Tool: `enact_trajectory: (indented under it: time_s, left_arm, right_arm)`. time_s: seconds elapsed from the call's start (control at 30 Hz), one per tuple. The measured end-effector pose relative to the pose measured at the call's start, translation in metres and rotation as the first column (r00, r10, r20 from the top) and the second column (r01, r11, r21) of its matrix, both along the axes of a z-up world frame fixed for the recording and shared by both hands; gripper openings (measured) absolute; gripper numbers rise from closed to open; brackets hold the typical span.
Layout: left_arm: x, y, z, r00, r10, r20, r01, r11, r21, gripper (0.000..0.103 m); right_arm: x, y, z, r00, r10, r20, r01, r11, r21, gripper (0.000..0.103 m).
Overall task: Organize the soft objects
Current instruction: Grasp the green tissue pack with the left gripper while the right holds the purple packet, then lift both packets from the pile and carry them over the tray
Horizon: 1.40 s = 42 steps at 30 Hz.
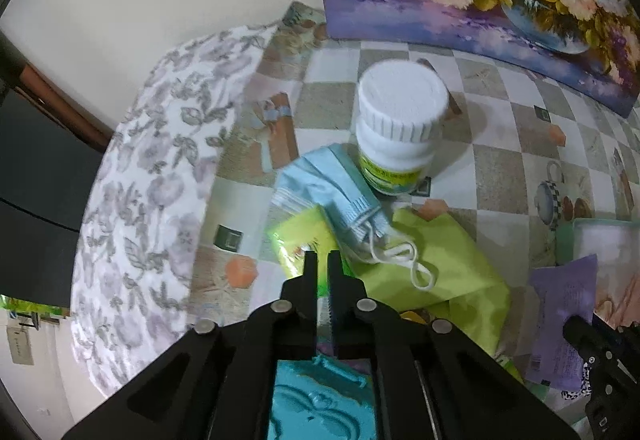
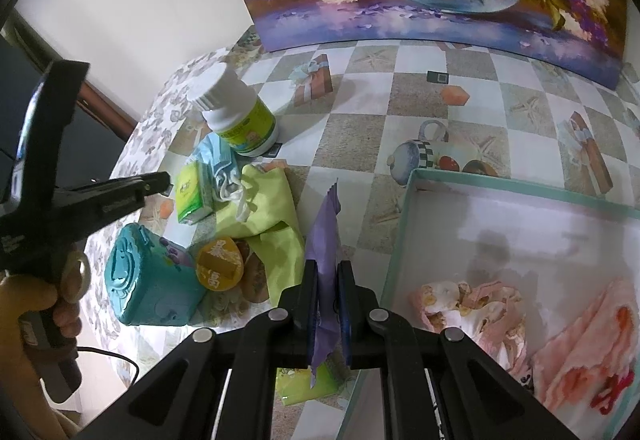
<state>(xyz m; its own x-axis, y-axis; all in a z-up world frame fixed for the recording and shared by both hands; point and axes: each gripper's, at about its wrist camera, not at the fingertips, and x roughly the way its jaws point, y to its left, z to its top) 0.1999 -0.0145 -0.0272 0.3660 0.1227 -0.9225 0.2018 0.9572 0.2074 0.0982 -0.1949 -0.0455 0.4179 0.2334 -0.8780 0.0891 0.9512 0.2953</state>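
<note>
The right tongs (image 2: 329, 272) are pinching a flat purple sachet (image 2: 326, 240), held on edge so it sticks straight up between the pads. It's thin and floppy, basically weightless, so a grip low on the body like this looks fine; I'd guess the serrated top edge would just bend if you grabbed there. It sits just left of the open mint-rimmed box (image 2: 404, 208), which already has some pink cloth (image 2: 472, 304) in the bottom, so my read is it goes in there next.

The left tongs (image 1: 322, 260) are pressed together, tips right at the lime-green tissue pack (image 1: 300, 236). Can't tell for sure whether they've actually caught its wrapper or just closed beside it. That pack is light, squishy and has slippery film, so it's best pinched across a narrow side.

Touching the pack are a blue face mask (image 1: 332, 188) with loose ear loops and a green cloth (image 1: 440, 260), on the chequered bench (image 1: 500, 144) near a white pill bottle (image 1: 400, 120).
</note>
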Motion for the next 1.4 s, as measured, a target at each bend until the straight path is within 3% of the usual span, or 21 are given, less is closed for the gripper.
enact_trajectory:
  time_s: [0.07,0.13,0.3,0.47,0.53,0.83,1.1,1.27,1.4]
  left_arm:
    - [0.002,0.0,0.003,1.0,-0.017,0.003,0.017,1.0,0.01,0.039]
    - [0.008,0.003,0.001,1.0,-0.023,-0.007,0.023,0.999,0.028,0.053]
    - [0.026,0.025,-0.015,0.994,0.015,-0.11,-0.014,1.0,0.014,0.054]
    - [0.047,0.044,-0.033,0.963,0.078,-0.257,-0.107,0.989,-0.103,0.055]
    - [0.053,0.048,-0.043,0.948,0.106,-0.301,-0.143,0.984,-0.104,0.055]
    - [0.068,0.039,-0.061,0.927,0.089,-0.363,-0.141,0.983,-0.117,0.055]
    - [0.075,0.029,-0.081,0.908,0.118,-0.401,-0.155,0.986,-0.059,0.055]
    - [0.072,0.034,-0.081,0.91,0.144,-0.39,-0.191,0.978,-0.085,0.053]
    - [0.067,0.035,-0.061,0.932,0.138,-0.336,-0.184,0.977,-0.111,0.052]
  right_arm:
    - [-0.001,-0.002,0.0,1.0,-0.007,-0.002,0.007,1.0,0.01,0.01]
    - [-0.001,-0.005,0.0,1.0,-0.013,0.001,0.013,1.0,0.015,0.01]
    - [-0.002,-0.011,0.003,0.999,-0.031,0.011,0.03,0.999,0.036,0.01]
    - [-0.002,-0.016,0.004,0.999,-0.045,0.011,0.045,0.998,0.048,0.01]
    - [-0.002,-0.019,0.002,0.999,-0.051,0.008,0.05,0.997,0.053,0.01]
    - [-0.001,-0.023,-0.002,0.998,-0.059,-0.003,0.059,0.997,0.059,0.01]
    - [-0.002,-0.023,-0.002,0.998,-0.059,0.0,0.059,0.996,0.062,0.01]
    - [-0.002,-0.024,0.0,0.998,-0.063,0.003,0.062,0.996,0.068,0.01]
    - [-0.005,-0.025,0.006,0.998,-0.066,0.016,0.065,0.995,0.081,0.01]
